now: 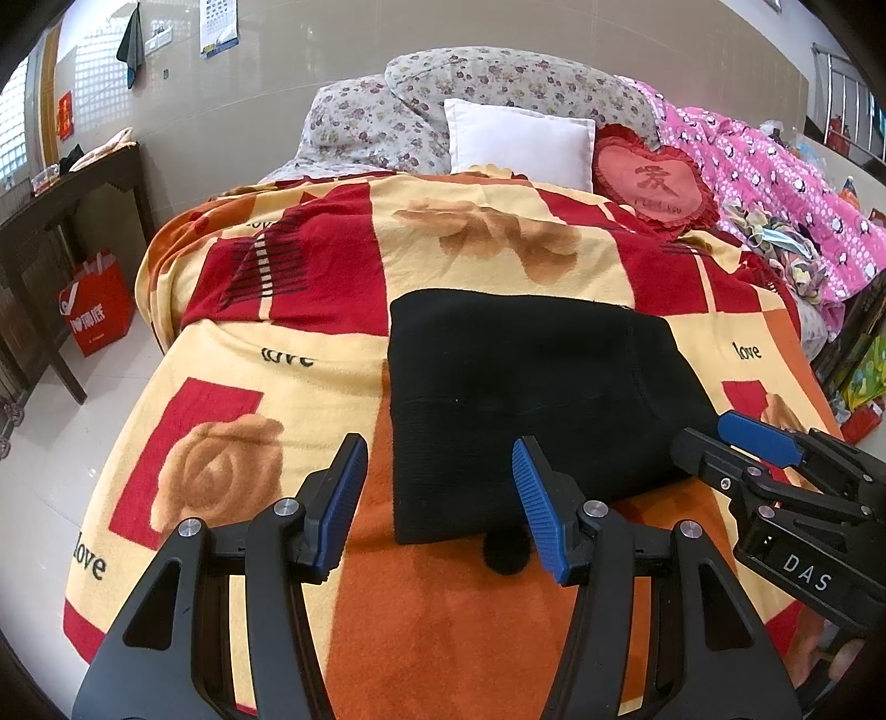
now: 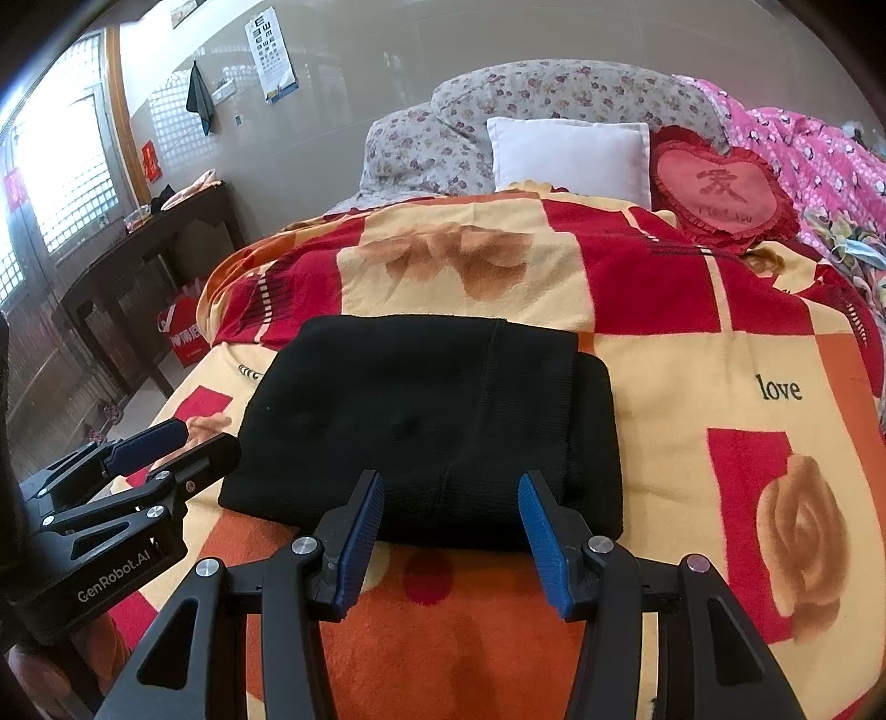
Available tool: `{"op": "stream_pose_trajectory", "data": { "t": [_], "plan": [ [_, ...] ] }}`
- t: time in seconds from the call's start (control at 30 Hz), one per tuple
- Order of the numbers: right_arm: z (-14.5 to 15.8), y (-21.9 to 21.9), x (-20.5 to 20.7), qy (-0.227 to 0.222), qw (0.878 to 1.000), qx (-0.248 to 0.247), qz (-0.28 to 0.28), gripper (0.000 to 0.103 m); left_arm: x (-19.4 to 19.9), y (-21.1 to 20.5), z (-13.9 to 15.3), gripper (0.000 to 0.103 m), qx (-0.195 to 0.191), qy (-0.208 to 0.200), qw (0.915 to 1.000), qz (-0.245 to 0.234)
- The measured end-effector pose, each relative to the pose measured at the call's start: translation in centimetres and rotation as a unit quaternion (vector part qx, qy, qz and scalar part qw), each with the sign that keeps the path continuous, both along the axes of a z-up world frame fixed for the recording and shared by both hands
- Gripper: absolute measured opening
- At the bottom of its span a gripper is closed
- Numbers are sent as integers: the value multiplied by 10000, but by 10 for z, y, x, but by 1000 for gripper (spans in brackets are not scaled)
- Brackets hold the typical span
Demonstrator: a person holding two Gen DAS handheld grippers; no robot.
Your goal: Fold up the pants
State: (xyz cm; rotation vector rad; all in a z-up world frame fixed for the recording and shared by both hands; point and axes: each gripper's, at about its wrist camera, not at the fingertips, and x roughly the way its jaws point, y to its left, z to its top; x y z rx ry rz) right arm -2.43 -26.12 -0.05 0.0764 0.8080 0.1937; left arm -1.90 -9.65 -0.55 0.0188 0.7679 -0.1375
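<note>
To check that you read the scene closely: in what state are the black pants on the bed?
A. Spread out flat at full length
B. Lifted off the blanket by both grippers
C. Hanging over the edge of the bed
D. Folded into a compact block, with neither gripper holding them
D: the black pants lie folded in layers on the blanket, while the left gripper and right gripper stand open near their edge.

A bed (image 1: 310, 354) fills the middle, covered by a red, yellow and orange blanket (image 1: 232, 399) with rose prints. At its far end lie flowered pillows (image 1: 487, 83), a white cushion (image 1: 520, 141) and a red heart cushion (image 1: 653, 177); a pink quilt (image 1: 775, 183) is heaped at the far right. The wall (image 1: 310, 66) is glossy beige tile, with an eye chart (image 2: 271, 52) and a dark cloth (image 2: 199, 97) hanging. A dark desk (image 2: 138, 255) stands left, a red bag (image 1: 97, 302) on the pale floor (image 1: 55, 443) beside it. Daylight enters the latticed window (image 2: 66, 171).
</note>
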Motion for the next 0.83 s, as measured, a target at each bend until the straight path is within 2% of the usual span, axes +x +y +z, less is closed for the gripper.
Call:
{"op": "stream_pose_trajectory", "data": {
  "t": [0.37,0.6,0.83],
  "plan": [
    [-3,-2,0,23,10000,65,3,49,-4,-3,1,55,49,-5,10000,-36],
    [-2,-4,-2,-23,9999,107,-14,49,-9,-4,6,55,2,-180,9998,-61],
    [0,-33,-3,-91,9995,38,-304,49,-8,6,2,55,38,-168,9998,46]
  ]
}}
